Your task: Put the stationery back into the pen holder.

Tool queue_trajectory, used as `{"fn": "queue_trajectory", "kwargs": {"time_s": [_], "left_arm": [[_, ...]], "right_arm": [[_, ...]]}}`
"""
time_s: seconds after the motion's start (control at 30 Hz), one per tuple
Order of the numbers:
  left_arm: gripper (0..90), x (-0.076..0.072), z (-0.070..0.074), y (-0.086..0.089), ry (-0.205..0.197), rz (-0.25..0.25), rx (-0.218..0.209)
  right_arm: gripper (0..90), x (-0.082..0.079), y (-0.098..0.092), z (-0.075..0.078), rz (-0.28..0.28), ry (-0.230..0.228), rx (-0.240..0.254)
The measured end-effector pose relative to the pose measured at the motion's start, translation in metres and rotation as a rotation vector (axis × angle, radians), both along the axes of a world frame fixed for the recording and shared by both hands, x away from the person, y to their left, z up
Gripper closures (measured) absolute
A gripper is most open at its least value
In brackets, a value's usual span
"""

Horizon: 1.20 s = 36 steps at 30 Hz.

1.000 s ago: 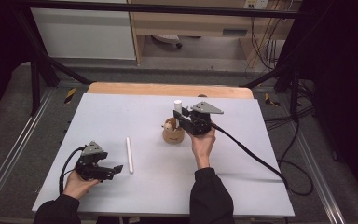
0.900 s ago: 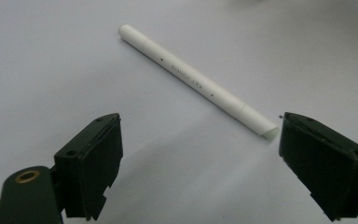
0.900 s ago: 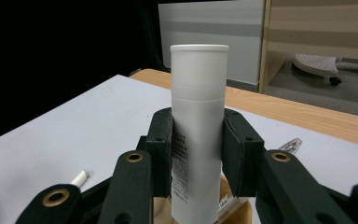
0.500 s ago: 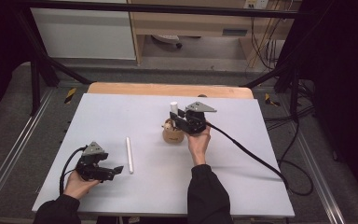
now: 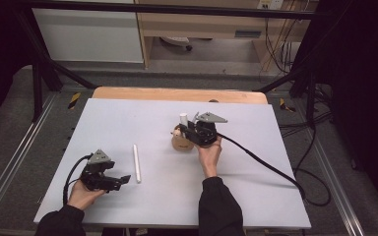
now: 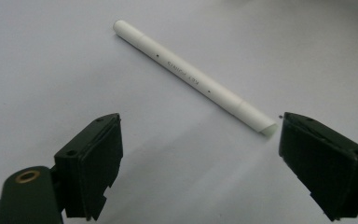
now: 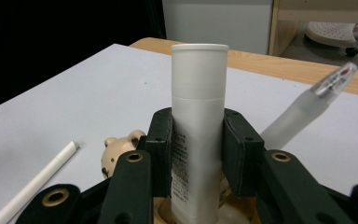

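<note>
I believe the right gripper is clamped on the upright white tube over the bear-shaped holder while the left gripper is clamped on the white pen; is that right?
Not quite: the left gripper is open, its jaws wide apart with the white pen lying on the table ahead of them, as the left gripper view shows. The right gripper is indeed clamped on the upright white tube over the bear-shaped holder.

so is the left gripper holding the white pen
No, the left gripper stands open and the white pen lies on the table beyond it.

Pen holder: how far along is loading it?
Done: a frosted pen already leans in the bear-shaped holder. In hand: the right hand-held gripper grips a white tube upright over the holder. Left: the white pen lies on the table before the open left hand-held gripper.
</note>
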State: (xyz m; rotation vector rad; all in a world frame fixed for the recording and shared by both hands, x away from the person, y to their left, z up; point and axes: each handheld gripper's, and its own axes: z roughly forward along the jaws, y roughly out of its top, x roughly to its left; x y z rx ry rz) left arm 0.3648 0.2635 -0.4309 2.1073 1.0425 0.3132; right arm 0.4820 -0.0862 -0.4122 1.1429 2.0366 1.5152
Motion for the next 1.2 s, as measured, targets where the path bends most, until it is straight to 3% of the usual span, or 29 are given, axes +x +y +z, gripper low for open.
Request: {"fn": "queue_trajectory", "kwargs": {"time_s": [0.37,0.6,0.73,0.97,1.2], "left_arm": [[13.6,0.000,-0.001,-0.001,0.000,-0.003,0.002],[13.6,0.000,-0.001,-0.001,0.002,-0.004,0.004],[13.6,0.000,0.000,-0.001,0.002,-0.004,0.003],[13.8,0.000,0.000,-0.001,0.005,-0.003,0.001],[17.1,0.001,0.003,-0.001,0.001,-0.002,-0.011]], "right_arm": [[66.5,-0.005,-0.003,-0.007,0.013,-0.006,0.001],[63.4,-0.008,-0.008,-0.005,0.016,0.018,-0.025],[59.5,-0.012,-0.011,-0.002,0.028,0.002,-0.049],[42.9,-0.022,-0.018,0.013,0.046,-0.010,-0.066],[16.5,-0.035,-0.027,0.025,0.081,0.049,-0.092]]}}
